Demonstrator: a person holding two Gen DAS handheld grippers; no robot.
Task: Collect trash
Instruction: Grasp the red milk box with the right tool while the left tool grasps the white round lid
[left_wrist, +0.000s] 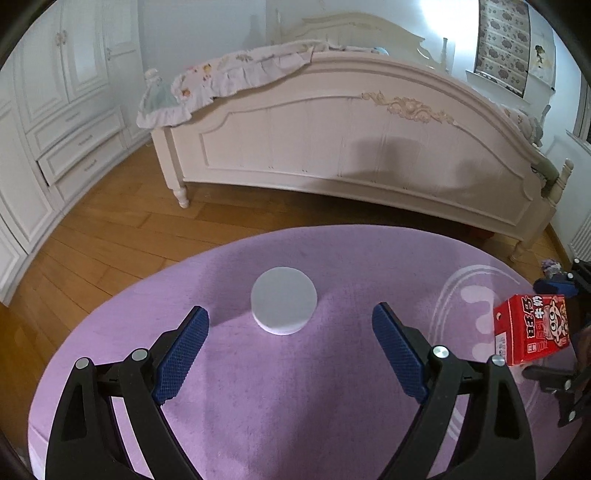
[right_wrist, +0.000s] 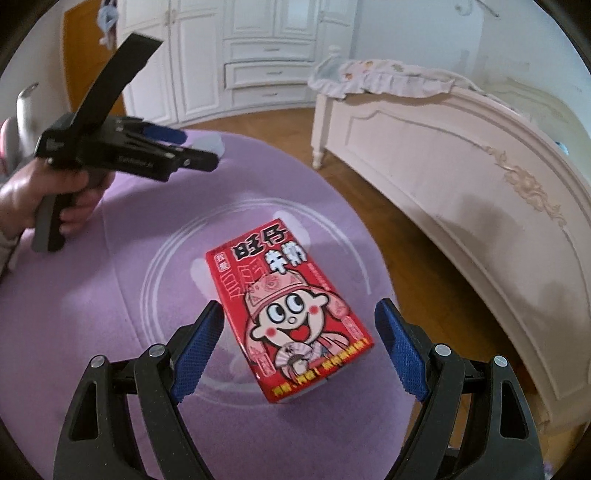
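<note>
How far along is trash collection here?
Done: nothing visibly collected; no bin in view. In hand: the right tongs are open around the red milk carton on the purple rug, pads not yet pressing. The left tongs are open and empty, aimed at the white round disc. Left: grip both items and carry them off.
</note>
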